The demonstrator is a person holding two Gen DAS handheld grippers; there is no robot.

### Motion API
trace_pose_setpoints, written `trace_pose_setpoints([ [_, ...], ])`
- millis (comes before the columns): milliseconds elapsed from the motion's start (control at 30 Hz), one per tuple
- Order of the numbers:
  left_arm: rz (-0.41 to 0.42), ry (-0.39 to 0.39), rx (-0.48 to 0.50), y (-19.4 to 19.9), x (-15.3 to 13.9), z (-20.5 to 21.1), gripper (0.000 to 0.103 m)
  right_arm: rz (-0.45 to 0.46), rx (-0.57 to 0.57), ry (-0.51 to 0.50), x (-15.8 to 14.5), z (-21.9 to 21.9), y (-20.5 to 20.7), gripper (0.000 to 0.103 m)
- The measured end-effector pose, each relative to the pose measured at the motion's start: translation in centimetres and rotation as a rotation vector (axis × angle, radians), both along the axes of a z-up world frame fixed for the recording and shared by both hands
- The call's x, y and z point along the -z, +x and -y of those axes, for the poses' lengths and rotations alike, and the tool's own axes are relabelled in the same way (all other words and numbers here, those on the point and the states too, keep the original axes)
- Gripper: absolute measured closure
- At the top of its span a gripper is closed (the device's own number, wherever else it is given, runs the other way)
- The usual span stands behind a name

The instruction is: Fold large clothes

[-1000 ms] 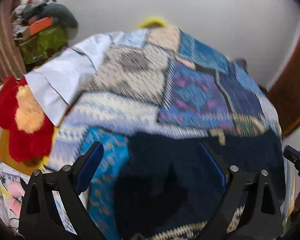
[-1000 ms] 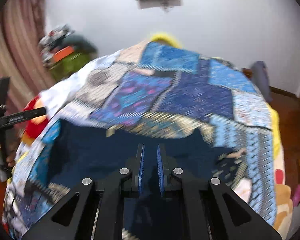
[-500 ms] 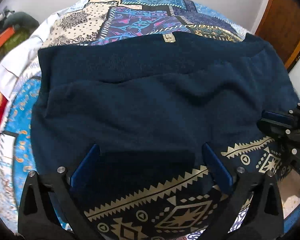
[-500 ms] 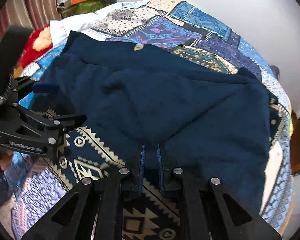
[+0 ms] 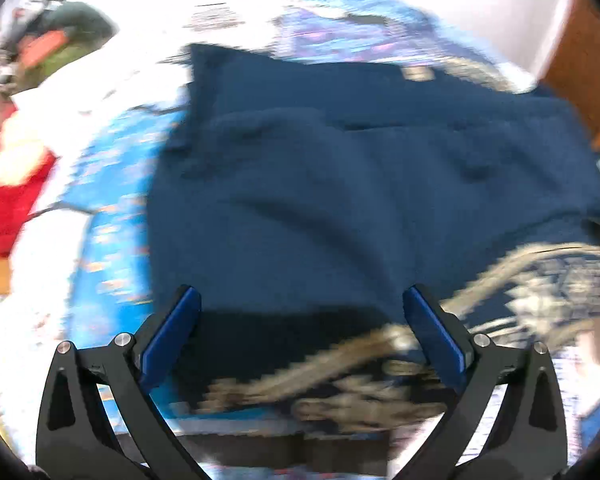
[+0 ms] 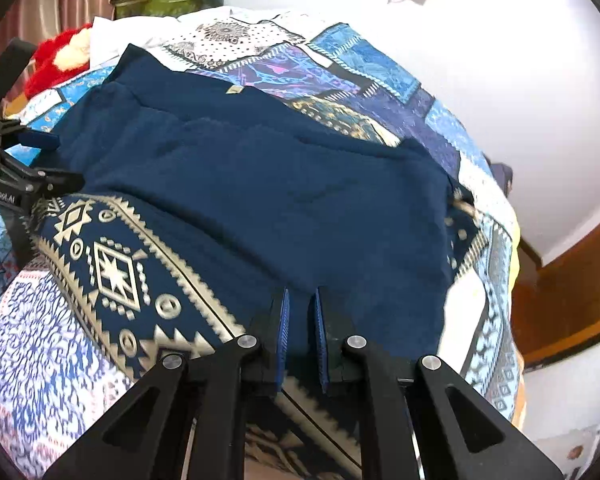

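Blue blanket (image 6: 260, 184) lies folded over on bed (image 6: 360, 68). Soft, floppy, big. Your left tool (image 5: 300, 332) wide apart, empty. Right tool (image 6: 299, 336) pinched on blanket's near edge. Grab corners.

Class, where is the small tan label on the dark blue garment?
In the right wrist view, the small tan label sits upper centre-left, at the dark blue garment's far edge beside the patchwork bedspread.
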State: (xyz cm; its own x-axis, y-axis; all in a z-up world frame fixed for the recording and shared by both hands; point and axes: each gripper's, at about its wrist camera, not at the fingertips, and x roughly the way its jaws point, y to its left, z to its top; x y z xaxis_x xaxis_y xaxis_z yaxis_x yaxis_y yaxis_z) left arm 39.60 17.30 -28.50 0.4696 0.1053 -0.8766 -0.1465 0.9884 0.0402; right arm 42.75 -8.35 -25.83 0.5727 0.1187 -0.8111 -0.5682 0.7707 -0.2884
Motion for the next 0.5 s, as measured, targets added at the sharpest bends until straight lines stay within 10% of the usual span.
trace_pose_setpoints([
  [333,-0.041,0.132,-0.052,-2.7,1.7,-2.3,0.0,-0.03,0.172,-0.03,0.9,7.1,0.4,0.093],
  [400,-0.045,0.155,-0.057,-3.4,1.8,-1.7,0.0,-0.031,0.189,-0.029,0.9,7.7,0.2,0.08],
  [500,-0.043,0.159,-0.065,-4.3,1.6,-1.2,0.0,0.061,0.259,-0.104,0.6,8.6,-0.1,0.018],
])
